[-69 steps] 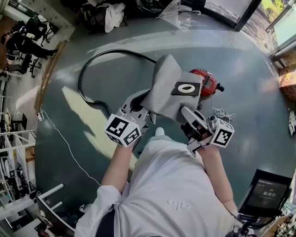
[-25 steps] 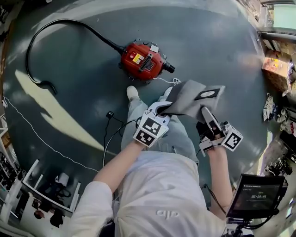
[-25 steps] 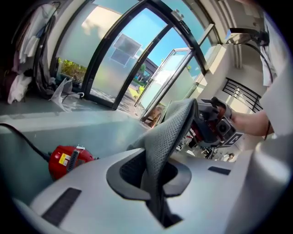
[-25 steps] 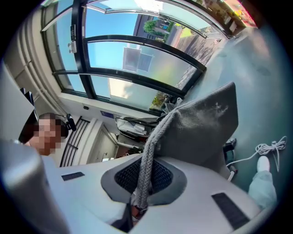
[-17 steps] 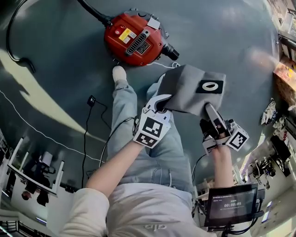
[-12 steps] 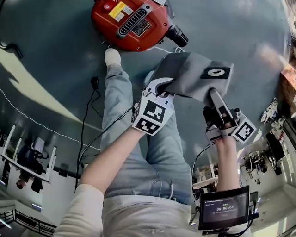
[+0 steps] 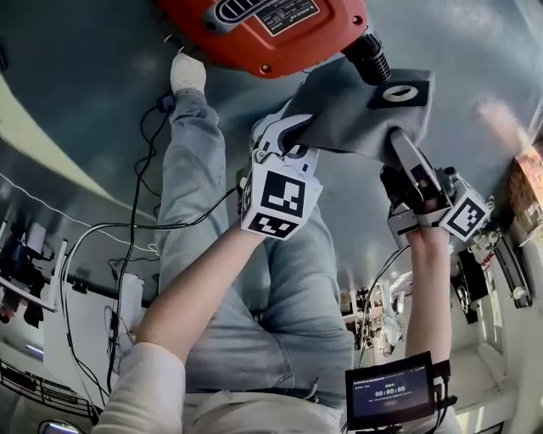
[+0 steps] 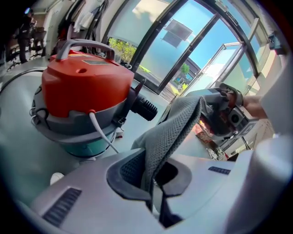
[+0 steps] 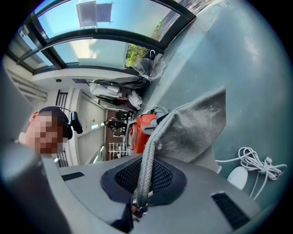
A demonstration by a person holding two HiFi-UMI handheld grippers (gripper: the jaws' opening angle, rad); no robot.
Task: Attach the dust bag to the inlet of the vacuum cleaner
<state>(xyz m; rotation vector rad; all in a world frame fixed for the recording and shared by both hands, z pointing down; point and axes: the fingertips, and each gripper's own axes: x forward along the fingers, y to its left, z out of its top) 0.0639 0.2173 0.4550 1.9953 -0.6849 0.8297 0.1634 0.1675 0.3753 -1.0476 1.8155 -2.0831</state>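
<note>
A grey fabric dust bag (image 7: 352, 114) hangs stretched between my two grippers. Its black collar with a white ring (image 7: 399, 93) sits just below the black inlet nozzle (image 7: 371, 58) of the red vacuum cleaner (image 7: 271, 25). My left gripper (image 7: 284, 140) is shut on the bag's left edge (image 8: 158, 151). My right gripper (image 7: 397, 142) is shut on the bag's right edge (image 9: 146, 173). In the left gripper view the red vacuum cleaner (image 8: 84, 91) stands close on the left, its inlet nozzle (image 8: 144, 107) pointing toward the bag.
The person's legs in jeans (image 7: 280, 280) and a white shoe (image 7: 187, 75) are below the vacuum. Black cables (image 7: 136, 203) trail over the grey floor. A white coiled cord (image 9: 256, 165) lies on the floor. A small screen (image 7: 390, 392) hangs at lower right.
Both grippers have sunk with the bag toward the vacuum cleaner, which now fills the top of the head view. The bag's collar has come close to the inlet nozzle.
</note>
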